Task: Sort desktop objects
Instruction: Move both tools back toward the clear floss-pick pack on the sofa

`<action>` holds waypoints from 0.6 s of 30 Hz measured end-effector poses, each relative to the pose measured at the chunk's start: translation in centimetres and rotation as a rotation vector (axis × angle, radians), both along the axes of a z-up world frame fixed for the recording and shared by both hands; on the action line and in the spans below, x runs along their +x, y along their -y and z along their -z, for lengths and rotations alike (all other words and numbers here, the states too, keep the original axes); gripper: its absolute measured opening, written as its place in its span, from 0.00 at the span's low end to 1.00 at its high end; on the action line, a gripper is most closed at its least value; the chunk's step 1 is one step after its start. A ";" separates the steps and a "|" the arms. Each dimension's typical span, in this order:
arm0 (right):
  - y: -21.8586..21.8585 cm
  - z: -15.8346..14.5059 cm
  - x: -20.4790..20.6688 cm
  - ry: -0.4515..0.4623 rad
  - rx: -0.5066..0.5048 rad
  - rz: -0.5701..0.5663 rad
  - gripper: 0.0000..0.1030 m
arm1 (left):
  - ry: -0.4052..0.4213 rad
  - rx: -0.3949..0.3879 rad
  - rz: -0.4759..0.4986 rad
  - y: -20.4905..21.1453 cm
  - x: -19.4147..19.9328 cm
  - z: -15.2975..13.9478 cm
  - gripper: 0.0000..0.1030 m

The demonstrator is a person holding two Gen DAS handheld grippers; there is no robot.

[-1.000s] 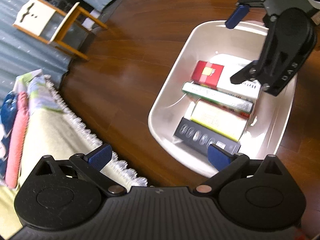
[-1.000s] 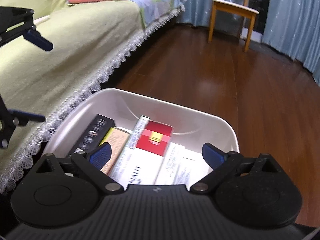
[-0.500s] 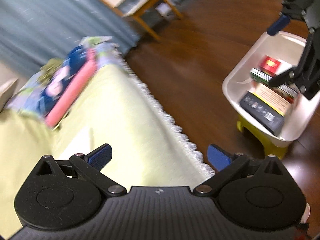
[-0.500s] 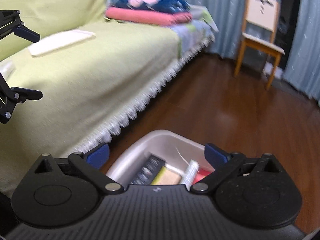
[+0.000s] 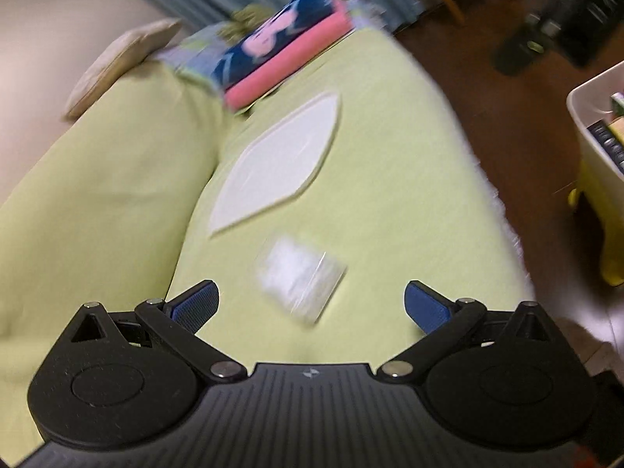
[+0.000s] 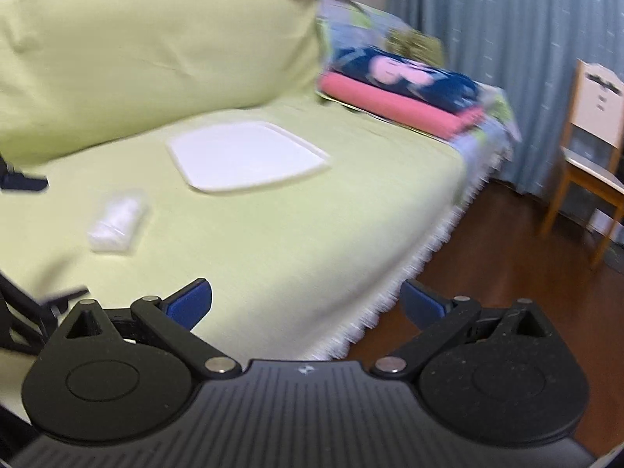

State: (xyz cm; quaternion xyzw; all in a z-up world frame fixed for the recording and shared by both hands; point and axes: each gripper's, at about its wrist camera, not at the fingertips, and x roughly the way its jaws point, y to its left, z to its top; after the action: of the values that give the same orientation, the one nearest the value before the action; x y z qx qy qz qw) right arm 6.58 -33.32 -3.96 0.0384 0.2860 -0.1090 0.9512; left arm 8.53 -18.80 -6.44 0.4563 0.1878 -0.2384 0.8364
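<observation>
A small clear plastic packet (image 5: 300,277) with white contents lies on the yellow-green sofa cover, just ahead of my open left gripper (image 5: 310,304), between its blue pads. Beyond it rests a flat white lid (image 5: 277,163). In the right wrist view the same packet (image 6: 117,220) lies to the left and the white lid (image 6: 245,158) is further back. My right gripper (image 6: 306,304) stands open and empty above the sofa's front edge. The white bin (image 5: 596,124) with boxes in it shows at the right edge of the left wrist view.
Folded pink and blue blankets (image 6: 401,85) lie at the sofa's far end, with a beige cushion (image 5: 117,62) on the backrest. A wooden chair (image 6: 592,156) stands by blue curtains. The sofa cover has a white lace fringe (image 6: 413,273) above dark wooden floor. The bin stands on a yellow stool (image 5: 608,226).
Both grippers have swung away from the white bin toward the sofa. The left one now hovers over the plastic packet; the bin has slid out to the right edge. Both stay open.
</observation>
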 end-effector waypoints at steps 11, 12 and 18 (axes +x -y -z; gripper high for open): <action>-6.1 1.3 7.9 0.006 0.084 -0.197 0.99 | -0.066 -0.046 -0.048 -2.6 1.0 1.1 0.99; -6.5 1.6 8.4 0.003 0.088 -0.205 0.99 | -0.074 -0.052 -0.049 -2.8 1.1 1.2 0.99; -6.9 2.9 9.9 -0.013 0.087 -0.188 0.99 | -0.134 -0.124 -0.053 -3.3 2.4 1.2 0.99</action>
State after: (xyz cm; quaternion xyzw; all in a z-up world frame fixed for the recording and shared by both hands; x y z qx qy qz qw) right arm 16.50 -26.46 -6.90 0.0518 0.2992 -0.0070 0.9528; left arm 10.91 -15.55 -7.66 0.3817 0.2403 -0.2573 0.8546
